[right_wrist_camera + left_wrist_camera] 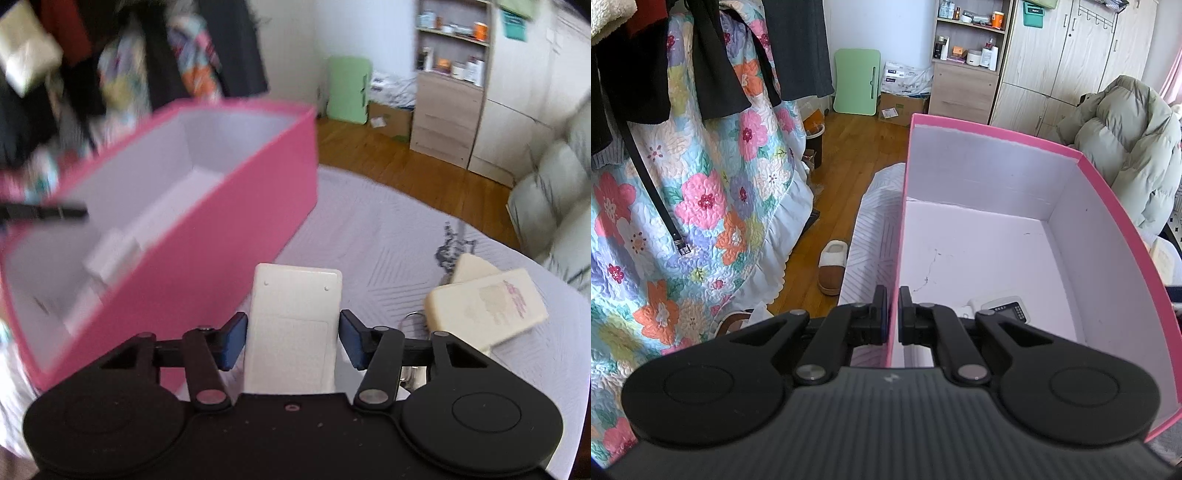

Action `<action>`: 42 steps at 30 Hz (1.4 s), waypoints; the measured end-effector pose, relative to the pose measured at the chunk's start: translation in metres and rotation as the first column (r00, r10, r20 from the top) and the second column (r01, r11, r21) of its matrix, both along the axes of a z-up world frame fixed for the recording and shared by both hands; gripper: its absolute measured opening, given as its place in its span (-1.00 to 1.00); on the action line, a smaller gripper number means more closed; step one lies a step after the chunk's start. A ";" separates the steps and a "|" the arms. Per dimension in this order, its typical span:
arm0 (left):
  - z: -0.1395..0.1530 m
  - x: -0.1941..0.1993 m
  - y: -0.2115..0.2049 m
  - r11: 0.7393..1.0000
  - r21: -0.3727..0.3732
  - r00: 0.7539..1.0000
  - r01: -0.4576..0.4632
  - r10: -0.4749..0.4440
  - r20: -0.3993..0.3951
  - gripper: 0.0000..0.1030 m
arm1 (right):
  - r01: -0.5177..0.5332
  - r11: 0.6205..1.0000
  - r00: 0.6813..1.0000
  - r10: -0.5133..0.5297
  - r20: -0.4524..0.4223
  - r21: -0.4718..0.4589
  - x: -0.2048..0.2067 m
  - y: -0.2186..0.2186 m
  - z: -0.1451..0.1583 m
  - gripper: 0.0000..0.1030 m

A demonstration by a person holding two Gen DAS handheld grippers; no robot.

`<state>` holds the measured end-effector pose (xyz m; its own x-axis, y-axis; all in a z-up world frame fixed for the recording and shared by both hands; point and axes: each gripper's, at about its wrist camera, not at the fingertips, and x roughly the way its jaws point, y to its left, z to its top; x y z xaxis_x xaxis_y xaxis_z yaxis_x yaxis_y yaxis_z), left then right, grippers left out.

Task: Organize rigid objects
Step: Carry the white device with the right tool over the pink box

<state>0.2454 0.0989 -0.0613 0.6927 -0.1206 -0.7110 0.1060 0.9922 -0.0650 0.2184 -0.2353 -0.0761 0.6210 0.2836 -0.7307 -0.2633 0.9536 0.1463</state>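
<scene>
Left wrist view: my left gripper (pixel 893 314) was clamped on the near wall of the pink box (pixel 1115 206), steadying it on the bed (pixel 369 221). One small device (pixel 1004 306) already lay inside. My right gripper (pixel 291 341) had its jaws about half open around the white remote (pixel 295 317), long axis pointing away from me; contact unclear. Two cream items (pixel 487 302) remained near the bed's right edge.

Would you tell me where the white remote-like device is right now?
In the right wrist view, the white device sits between the right gripper's blue pads, just right of the pink box.
</scene>
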 end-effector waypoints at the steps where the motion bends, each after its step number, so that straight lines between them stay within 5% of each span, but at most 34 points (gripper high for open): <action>1: 0.000 0.000 0.000 1.000 -0.001 1.000 -0.001 0.001 0.000 -0.91 | 0.014 1.000 1.000 -0.014 0.008 0.026 -0.003 -0.003 0.005 0.14; 10: 0.001 0.001 0.003 1.000 0.001 1.000 0.003 -0.003 0.002 -0.91 | 0.069 0.994 0.991 -0.079 0.112 0.085 -0.035 -0.019 0.052 0.12; 15: 0.001 0.002 0.004 1.000 0.007 1.000 0.004 -0.005 0.005 -0.92 | -0.009 0.999 0.975 -0.001 0.224 0.044 -0.036 -0.013 0.093 0.12; 21: 0.002 0.001 0.006 1.000 -0.013 1.000 -0.020 0.020 0.019 -0.93 | -0.165 0.978 0.947 0.121 0.297 0.125 -0.006 0.016 0.126 0.12; 34: 0.002 0.006 0.009 1.000 -0.012 1.000 -0.011 0.012 0.015 -0.93 | -0.257 0.954 0.962 0.238 0.132 0.157 0.127 0.142 0.067 0.12; 42: 0.002 0.005 0.007 1.000 0.007 1.000 0.004 -0.004 0.019 -0.93 | -0.331 0.943 0.943 0.332 0.006 -0.004 0.102 0.150 0.042 0.12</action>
<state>0.2509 0.1058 -0.0597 0.7054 -0.1182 -0.6989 0.1108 0.9923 -0.0560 0.3209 -0.0849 -0.0342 0.4971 0.4722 -0.7279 -0.5656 0.8126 0.1409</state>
